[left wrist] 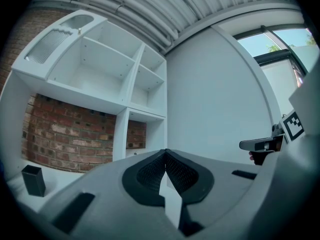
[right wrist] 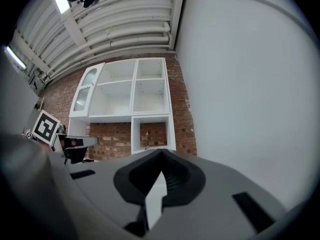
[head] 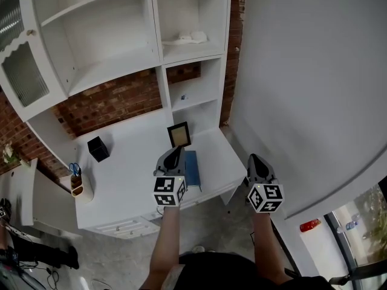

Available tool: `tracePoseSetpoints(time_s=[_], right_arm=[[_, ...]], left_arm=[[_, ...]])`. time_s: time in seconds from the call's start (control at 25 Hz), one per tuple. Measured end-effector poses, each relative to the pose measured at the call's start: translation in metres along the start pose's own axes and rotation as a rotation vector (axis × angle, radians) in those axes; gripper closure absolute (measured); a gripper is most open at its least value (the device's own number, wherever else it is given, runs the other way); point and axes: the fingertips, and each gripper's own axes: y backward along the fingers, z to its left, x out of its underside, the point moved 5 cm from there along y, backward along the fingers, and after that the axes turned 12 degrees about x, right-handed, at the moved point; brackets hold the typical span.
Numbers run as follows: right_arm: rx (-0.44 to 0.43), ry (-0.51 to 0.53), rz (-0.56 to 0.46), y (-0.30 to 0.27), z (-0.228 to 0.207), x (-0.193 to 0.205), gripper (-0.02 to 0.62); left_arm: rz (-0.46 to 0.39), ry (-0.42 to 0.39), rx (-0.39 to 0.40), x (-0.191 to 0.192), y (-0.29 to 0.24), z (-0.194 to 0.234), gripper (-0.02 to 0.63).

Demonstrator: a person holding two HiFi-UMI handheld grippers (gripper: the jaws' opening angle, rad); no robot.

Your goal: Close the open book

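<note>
A blue book (head: 193, 169) lies flat on the white desk (head: 130, 180), near its front edge, and looks closed. My left gripper (head: 174, 154) hovers over the book's left side and hides part of it. Its jaws meet at the tip with nothing between them, and the left gripper view (left wrist: 166, 152) shows the same. My right gripper (head: 254, 161) hangs to the right, past the desk's right end, also shut and empty (right wrist: 161, 152). Neither gripper view shows the book; both look at the shelves and the wall.
A small picture frame (head: 179, 134) stands behind the book. A black box (head: 98, 148) sits at the desk's left, with a cup of pens and scissors (head: 80, 186) nearer the front. White shelving (head: 181, 53) on a brick wall rises behind. A large white wall (head: 302, 89) stands at the right.
</note>
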Motion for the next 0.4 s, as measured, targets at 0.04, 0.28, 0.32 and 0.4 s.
tracePoseSetpoints(time_s=[0.04,0.28,0.32,0.4], right_arm=[[-0.002,0.0,0.002,0.0002,0.0002,0.0009,0.597],[-0.004,0.001,0.005,0.0,-0.0007,0.0021,0.597],[-0.003,0.0,0.004,-0.0002,-0.0007,0.0021,0.597],[-0.001,-0.001,0.004,-0.0005,-0.0003,0.0022,0.597]], left_arm=[[0.001,0.001,0.0,0.0006,-0.0002,-0.0002,0.598],[0.006,0.003,0.005,0.0033,-0.0018,-0.0023,0.598],[0.008,0.004,0.006,0.0038,-0.0019,-0.0021,0.598],[0.011,0.005,0.008,0.0046,-0.0021,-0.0014,0.598]])
